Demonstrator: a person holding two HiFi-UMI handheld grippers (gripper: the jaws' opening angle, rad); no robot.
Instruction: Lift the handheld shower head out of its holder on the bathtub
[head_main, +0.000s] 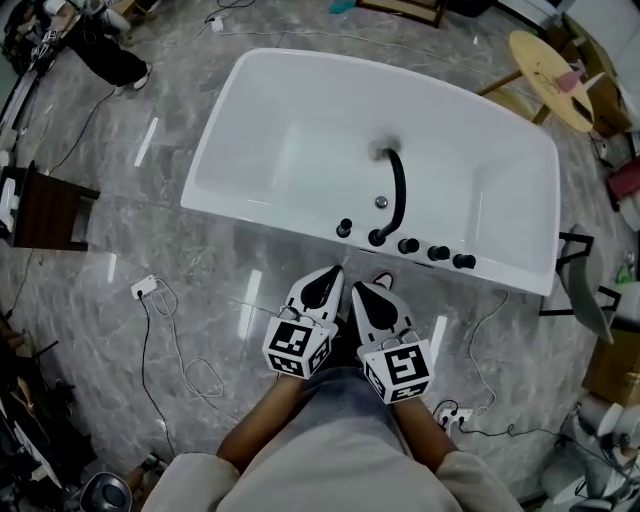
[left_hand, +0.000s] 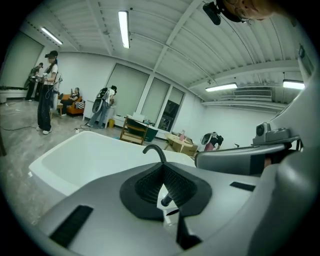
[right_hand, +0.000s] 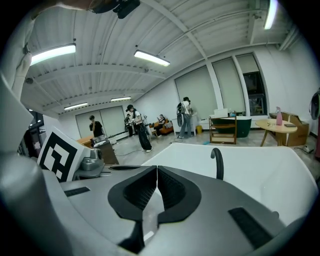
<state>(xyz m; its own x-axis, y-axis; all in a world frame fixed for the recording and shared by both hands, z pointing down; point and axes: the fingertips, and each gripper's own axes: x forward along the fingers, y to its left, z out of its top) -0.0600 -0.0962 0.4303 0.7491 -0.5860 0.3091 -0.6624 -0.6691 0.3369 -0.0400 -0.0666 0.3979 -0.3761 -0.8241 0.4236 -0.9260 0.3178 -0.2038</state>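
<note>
On the near rim of the white bathtub (head_main: 260, 212), a row of black fittings stands in a line. The curved black faucet (head_main: 400, 190) arches from that rim over the basin. To its right are 3 round knobs (head_main: 438, 253). Just left of the faucet's base sits a small black stub that looks to be the handheld shower head (head_main: 344, 228), seated upright in its holder, though it is too small to tell for sure.

The left claw (head_main: 330, 275) and the right claw (head_main: 365, 292) are held side by side over the grey marble floor (head_main: 200, 290). They sit just short of the tub's near wall and point toward the fittings, apart from all of them. In the left gripper view the 2 ribbed pads meet at their tips and are clenched on nothing. A slim black rod shows beyond them through the gap lower down, and the faucet rises behind. In the right gripper view the jaws are likewise pressed together and empty, with the faucet off to the right.

A white power strip (head_main: 145, 288) with a trailing cable lies on the floor to the left. Several people stand far back in the room.
</note>
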